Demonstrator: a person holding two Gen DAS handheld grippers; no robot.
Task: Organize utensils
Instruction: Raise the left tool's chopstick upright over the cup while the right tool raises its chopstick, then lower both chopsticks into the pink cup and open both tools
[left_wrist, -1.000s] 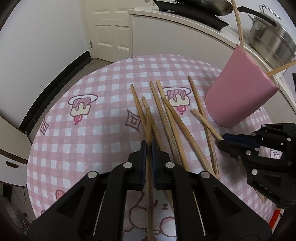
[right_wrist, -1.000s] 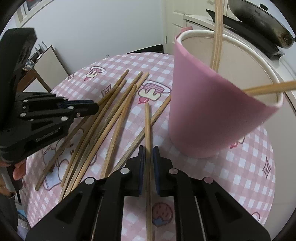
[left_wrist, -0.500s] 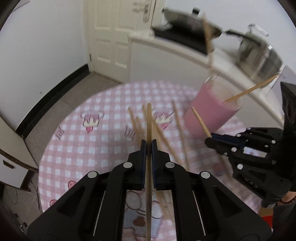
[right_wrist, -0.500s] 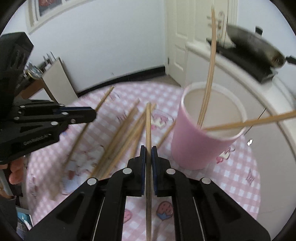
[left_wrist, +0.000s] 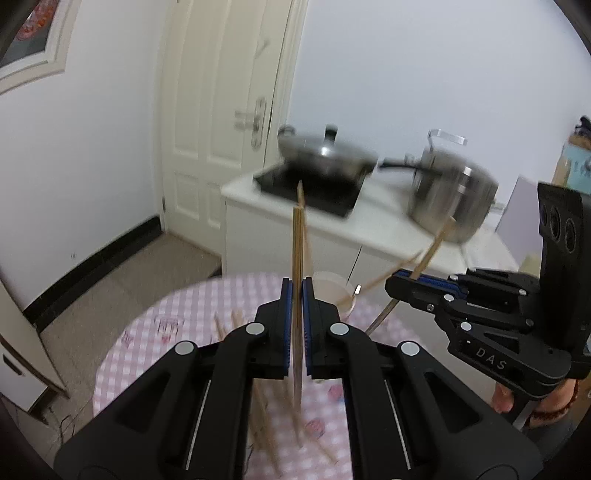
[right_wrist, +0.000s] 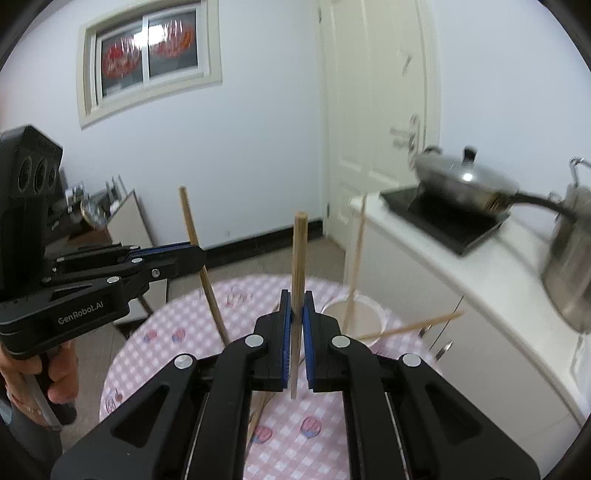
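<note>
Chopstick (left_wrist: 297, 251) stands clamped between left tongs (left_wrist: 296, 295), above table (left_wrist: 177, 314).

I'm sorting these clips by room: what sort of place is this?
Probably a small home kitchen: a lidded steel wok on a black cooktop, a steel stockpot on the white counter, and a pink-checked round table.

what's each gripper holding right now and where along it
The left gripper is shut on a chopstick around its middle. The right gripper is shut on another chopstick, below its middle.
</note>
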